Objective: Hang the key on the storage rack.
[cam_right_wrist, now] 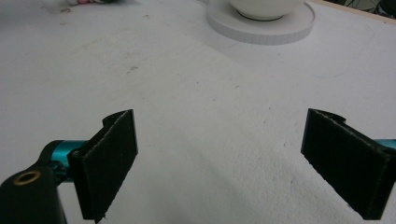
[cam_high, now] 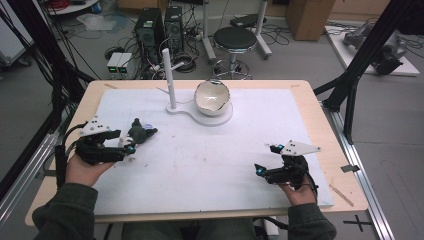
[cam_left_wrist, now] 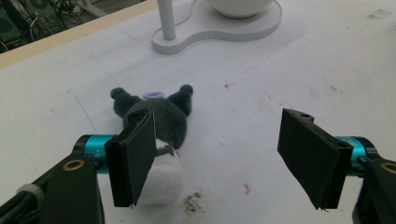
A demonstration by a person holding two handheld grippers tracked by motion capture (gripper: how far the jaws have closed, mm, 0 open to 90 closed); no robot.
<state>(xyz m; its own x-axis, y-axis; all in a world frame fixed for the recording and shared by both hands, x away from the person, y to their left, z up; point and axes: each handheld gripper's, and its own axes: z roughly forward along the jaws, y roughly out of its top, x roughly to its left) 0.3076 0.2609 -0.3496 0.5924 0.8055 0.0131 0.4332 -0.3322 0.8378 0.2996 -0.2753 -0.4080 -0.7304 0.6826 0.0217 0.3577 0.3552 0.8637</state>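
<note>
Left gripper (cam_left_wrist: 224, 158) fingers apart, nothing clamped; plush toy (cam_left_wrist: 159, 126) (dark grey, white body) lies on the white table (cam_left_wrist: 261, 93) cover, just beyond and partly behind one finger, not between them. Right gripper (cam_right_wrist: 219, 163) fingers wide open over bare cover, well apart from toy. White bowl (cam_high: 212, 97) sits on its stand, far side.

I could read no text, label, brand or number anywhere in these views. The only sign I made out was a black cross marked on the floor (cam_high: 361, 220) beside the table's near right corner; anything printed on the far equipment was too small to read.
</note>
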